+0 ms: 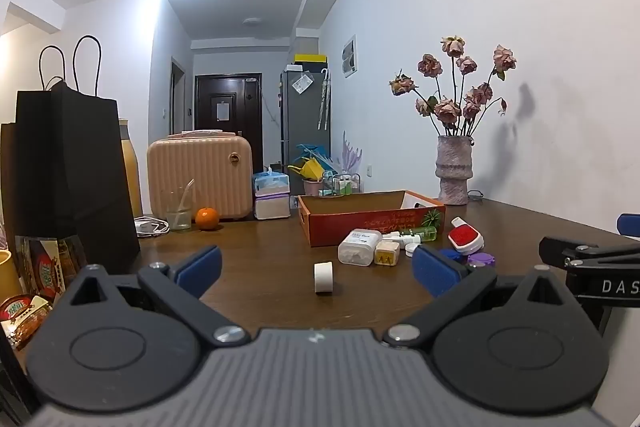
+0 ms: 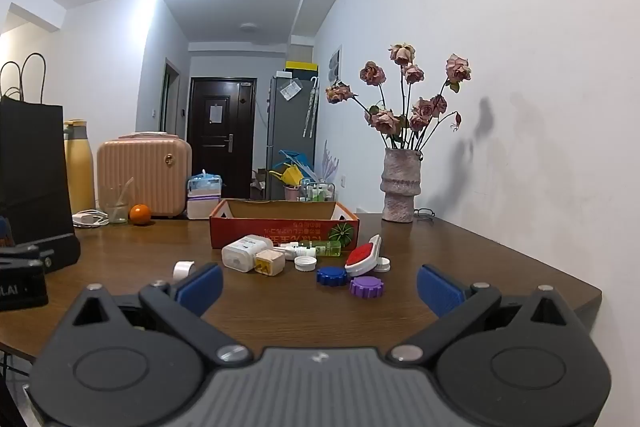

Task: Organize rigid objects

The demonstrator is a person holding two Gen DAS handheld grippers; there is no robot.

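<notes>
A red cardboard tray (image 1: 372, 223) (image 2: 280, 231) sits mid-table. In front of it lie small rigid items: a white box (image 1: 358, 247) (image 2: 244, 253), a yellow cube (image 1: 387, 253) (image 2: 270, 262), a green bottle (image 2: 326, 247), a red-and-white piece (image 1: 464, 239) (image 2: 362, 257), a blue cap (image 2: 332, 275) and a purple cap (image 2: 367, 287). A white tape roll (image 1: 323, 277) (image 2: 182, 269) lies apart, nearer me. My left gripper (image 1: 318, 273) stands open just before the roll, empty. My right gripper (image 2: 320, 285) is open too, nothing between its pads, with both caps just beyond it.
A black paper bag (image 1: 68, 171), snack packets (image 1: 36, 283), a glass (image 1: 178, 207), an orange (image 1: 207, 218), a peach case (image 1: 200, 175) and tissue boxes (image 1: 272, 195) fill the left and back. A vase of dried roses (image 2: 400, 187) stands by the wall. The table edge (image 2: 576, 303) drops off at right.
</notes>
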